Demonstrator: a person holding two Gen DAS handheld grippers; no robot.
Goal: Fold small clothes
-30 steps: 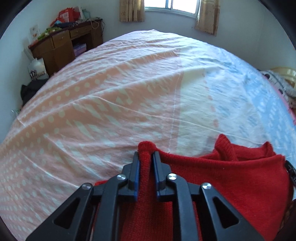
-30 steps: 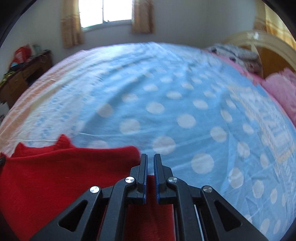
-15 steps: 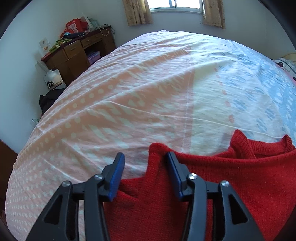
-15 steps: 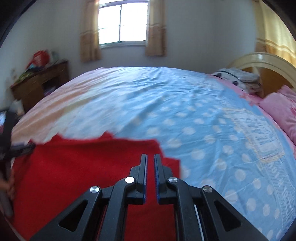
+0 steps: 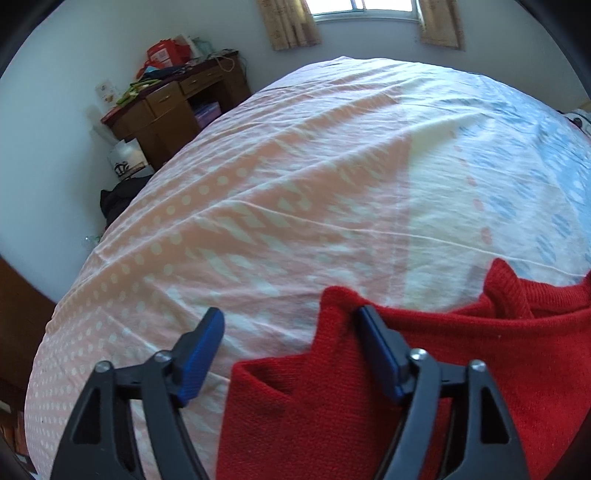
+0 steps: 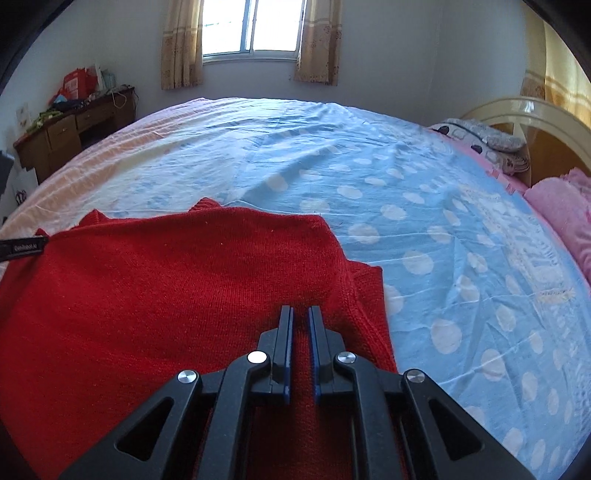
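Item under inspection: one red knitted garment [image 6: 177,280], lying on the bed [image 6: 424,229]. The knit is fine and even in colour. In the right wrist view it lies mostly flat, with a second layer of the same knit showing from beneath its right-hand edge, so it is doubled over there. Two small peaks of fabric rise along its far edge. In the left wrist view the near-left corner shows a fold forming a shallow pocket, and a ribbed band stands up at the far edge, toward the window [image 6: 255,26].

Left gripper [image 5: 291,332]: jaws spread wide. The right-hand finger lies against the upstanding corner of the garment; the left-hand finger is over bare sheet, clear of the knit. Nothing is pinched.

Right gripper [image 6: 300,325]: jaws nearly pressed together, a narrow gap remaining, with red knit visible through the gap. It sits above the garment's right-hand portion; whether it pinches any fabric cannot be told.

Surroundings, relative to the garment: the bed sheet is peach with pale dots to the left, white in the middle and blue with white dots to the right, lightly creased. A wooden desk [image 5: 177,107] with red bags [image 5: 164,55] and clutter stands well apart, beyond the bed's far-left corner. A white container [image 5: 125,162] and a dark bundle [image 5: 118,199] sit on the floor beside the desk. Pink bedding [image 6: 561,210] and a cream headboard [image 6: 524,114] lie far right. A black strap end [image 6: 22,245] touches the garment's left edge.
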